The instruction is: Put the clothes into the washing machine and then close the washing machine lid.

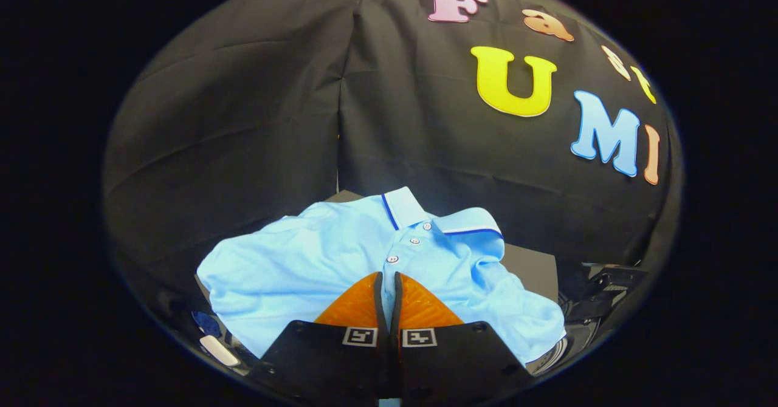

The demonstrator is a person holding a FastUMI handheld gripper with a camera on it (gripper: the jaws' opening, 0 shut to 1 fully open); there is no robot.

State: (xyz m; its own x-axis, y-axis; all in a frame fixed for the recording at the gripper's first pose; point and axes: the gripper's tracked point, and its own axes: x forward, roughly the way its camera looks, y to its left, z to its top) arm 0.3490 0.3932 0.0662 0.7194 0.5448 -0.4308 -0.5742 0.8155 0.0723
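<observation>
The tool (388, 276) has its fingers drawn nearly together over the shirt (316, 267), and whether any cloth is caught in that thin gap is impossible to tell. The shirt's near hem runs under the tool's body. The dark worktop (532, 267) peeks out only at its far corners. A dim rounded object (577, 328) beside the shirt stays too dark to identify.

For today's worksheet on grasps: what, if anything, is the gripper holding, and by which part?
The gripper is shut over the light blue polo shirt, just below its button placket; whether fabric is pinched between the fingers cannot be told.
</observation>
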